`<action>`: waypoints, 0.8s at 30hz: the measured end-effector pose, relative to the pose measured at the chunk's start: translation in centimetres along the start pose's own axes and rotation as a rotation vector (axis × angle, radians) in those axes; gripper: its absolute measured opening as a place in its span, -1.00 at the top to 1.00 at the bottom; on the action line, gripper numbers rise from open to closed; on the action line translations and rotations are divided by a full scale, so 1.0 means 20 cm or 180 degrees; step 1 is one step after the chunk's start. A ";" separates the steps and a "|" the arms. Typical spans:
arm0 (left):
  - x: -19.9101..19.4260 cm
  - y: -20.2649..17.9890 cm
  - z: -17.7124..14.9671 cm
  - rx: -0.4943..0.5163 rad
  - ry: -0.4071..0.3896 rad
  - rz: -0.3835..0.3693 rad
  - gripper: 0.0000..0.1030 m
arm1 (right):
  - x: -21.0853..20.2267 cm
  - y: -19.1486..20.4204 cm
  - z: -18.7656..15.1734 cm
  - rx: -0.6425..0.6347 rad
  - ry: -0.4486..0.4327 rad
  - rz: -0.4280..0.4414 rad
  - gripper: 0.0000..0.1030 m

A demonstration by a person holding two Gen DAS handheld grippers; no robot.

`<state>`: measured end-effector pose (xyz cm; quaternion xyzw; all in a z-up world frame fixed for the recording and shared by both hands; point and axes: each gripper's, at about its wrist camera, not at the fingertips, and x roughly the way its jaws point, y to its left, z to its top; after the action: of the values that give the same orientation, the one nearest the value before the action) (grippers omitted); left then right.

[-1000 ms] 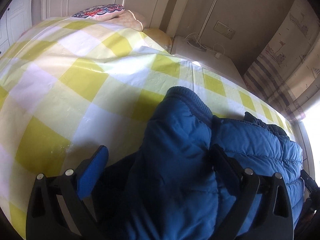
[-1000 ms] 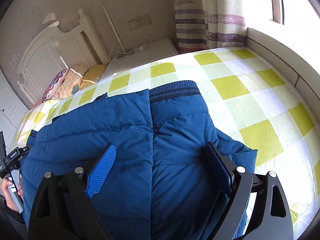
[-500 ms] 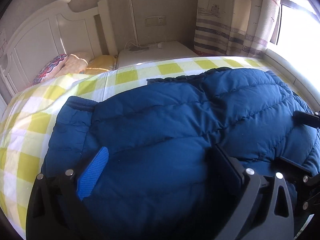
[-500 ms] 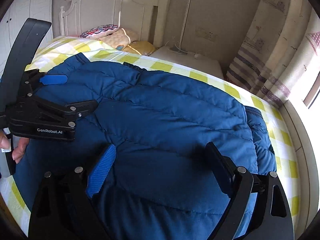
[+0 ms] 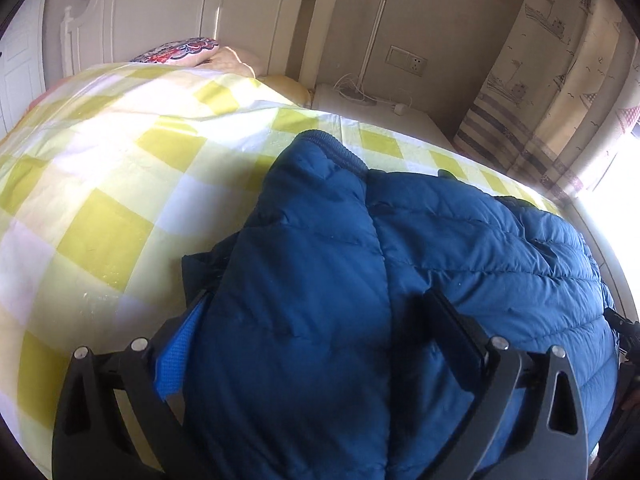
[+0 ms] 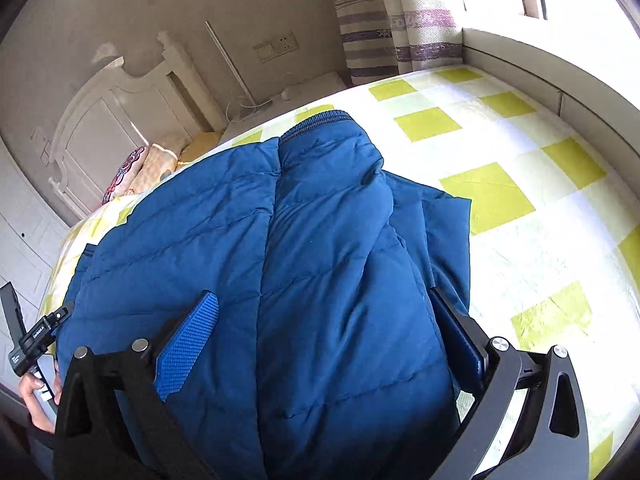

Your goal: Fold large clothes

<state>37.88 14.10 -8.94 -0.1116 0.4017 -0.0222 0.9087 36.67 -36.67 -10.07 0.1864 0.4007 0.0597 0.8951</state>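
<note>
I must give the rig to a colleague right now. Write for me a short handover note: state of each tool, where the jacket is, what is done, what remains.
Left tool: jaws stand wide, with a fold of the blue puffer jacket between them; whether the pads press on it I cannot tell.
Right tool: jaws are opening, with the jacket bulging between them and the pads apart from it.
Jacket: on the yellow checked bedsheet, bundled, both ribbed cuffs pointing toward the headboard.
Done: sleeves appear brought in over the body.
Left: probably fold the body over and flatten it.
</note>
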 end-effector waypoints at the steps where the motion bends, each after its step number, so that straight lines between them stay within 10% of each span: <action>1: 0.00 0.01 0.00 -0.0044 0.0008 -0.0037 -0.96 | 0.00 0.00 0.00 -0.0002 -0.0010 0.0004 -0.91; 8: -0.13 -0.08 -0.03 0.0068 -0.0195 0.0288 -0.95 | -0.20 0.19 -0.07 -0.0430 -0.0340 -0.0257 -0.90; 14: -0.39 -0.48 -0.16 0.0645 -0.0546 -0.0016 -0.95 | -0.35 0.55 -0.26 -0.1287 -0.0574 -0.0480 -0.91; 18: -0.31 -0.73 -0.29 0.1187 -0.0338 0.0063 -0.95 | -0.51 0.69 -0.38 -0.1631 -0.1221 -0.0632 -0.91; 24: -0.22 -0.66 -0.39 0.1022 -0.0328 -0.0069 -0.96 | -0.25 0.80 -0.55 -0.2093 -0.0338 -0.0339 -0.90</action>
<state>29.82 0.34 -7.89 0.0297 0.3447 -0.0901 0.9339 25.79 -20.07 -7.18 -0.1308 0.3219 0.1291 0.9288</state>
